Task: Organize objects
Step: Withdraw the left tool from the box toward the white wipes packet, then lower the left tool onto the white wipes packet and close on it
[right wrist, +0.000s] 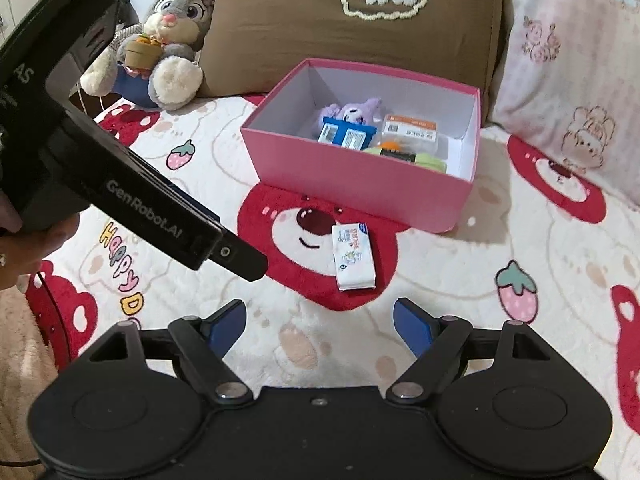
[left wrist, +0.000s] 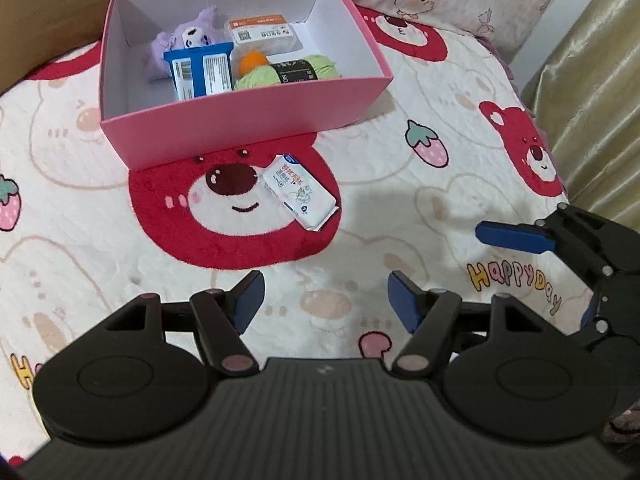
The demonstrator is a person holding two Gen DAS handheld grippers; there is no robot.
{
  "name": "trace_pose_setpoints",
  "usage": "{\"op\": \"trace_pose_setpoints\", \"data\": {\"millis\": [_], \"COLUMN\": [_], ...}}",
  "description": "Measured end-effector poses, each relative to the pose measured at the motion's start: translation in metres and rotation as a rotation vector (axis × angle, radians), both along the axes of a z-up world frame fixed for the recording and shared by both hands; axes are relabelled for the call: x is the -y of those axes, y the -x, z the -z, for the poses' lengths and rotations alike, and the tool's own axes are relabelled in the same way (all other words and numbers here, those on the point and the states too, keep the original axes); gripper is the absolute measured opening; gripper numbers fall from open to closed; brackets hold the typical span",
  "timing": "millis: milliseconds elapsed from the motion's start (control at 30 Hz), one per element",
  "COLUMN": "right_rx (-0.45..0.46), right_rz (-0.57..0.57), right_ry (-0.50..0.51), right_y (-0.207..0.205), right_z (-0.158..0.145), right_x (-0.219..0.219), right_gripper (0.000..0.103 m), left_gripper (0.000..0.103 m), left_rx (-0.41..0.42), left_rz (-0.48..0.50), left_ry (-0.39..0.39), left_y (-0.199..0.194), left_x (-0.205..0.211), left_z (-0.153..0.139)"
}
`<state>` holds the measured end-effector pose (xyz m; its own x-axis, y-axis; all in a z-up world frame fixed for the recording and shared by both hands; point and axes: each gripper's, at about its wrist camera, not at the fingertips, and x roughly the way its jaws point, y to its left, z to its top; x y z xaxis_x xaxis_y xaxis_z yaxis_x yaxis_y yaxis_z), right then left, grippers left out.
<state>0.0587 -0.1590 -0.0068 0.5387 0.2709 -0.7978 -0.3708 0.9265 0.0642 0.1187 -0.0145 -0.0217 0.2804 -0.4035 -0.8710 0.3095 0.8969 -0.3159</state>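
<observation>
A pink box (left wrist: 224, 136) (right wrist: 360, 184) stands open on the bed. Inside lie a purple plush (left wrist: 188, 36), a blue packet (left wrist: 200, 70), a clear labelled case (left wrist: 264, 32), an orange ball (left wrist: 252, 62) and green yarn (left wrist: 296, 70). A white tissue pack (left wrist: 300, 192) (right wrist: 353, 258) lies on the red bear patch just in front of the box. My left gripper (left wrist: 324, 300) is open and empty, short of the pack. My right gripper (right wrist: 320, 326) is open and empty, also short of the pack; it shows at the right edge of the left wrist view (left wrist: 520, 236).
The bed cover (left wrist: 400, 216) is white with red bears and strawberries. A brown cushion (right wrist: 352, 24) and a pink pillow (right wrist: 568, 80) stand behind the box. A rabbit plush (right wrist: 168, 40) sits at the back left. The left gripper's body (right wrist: 120, 184) crosses the right view.
</observation>
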Motion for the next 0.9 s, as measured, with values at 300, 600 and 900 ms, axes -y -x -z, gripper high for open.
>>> {"op": "trace_pose_setpoints", "data": {"millis": [300,600,900], "right_rx": [0.026,0.058,0.004], "right_rz": [0.063,0.123,0.141], "right_ry": [-0.135,-0.099,-0.163], "right_y": [-0.024,-0.049,-0.064], "right_z": [0.061,0.123,0.144], "right_x": [0.007,-0.006,-0.005], "right_gripper": [0.085,0.085,0.050], "left_gripper": [0.067,0.066,0.051], "left_rx": [0.074,0.169,0.208], "left_rz": [0.016,0.056,0.084], "left_ry": [0.008,0.007,0.013], "left_y": [-0.027,-0.072,-0.092], "left_x": [0.001,0.008,0.024], "left_z": [0.043,0.089,0.123]}}
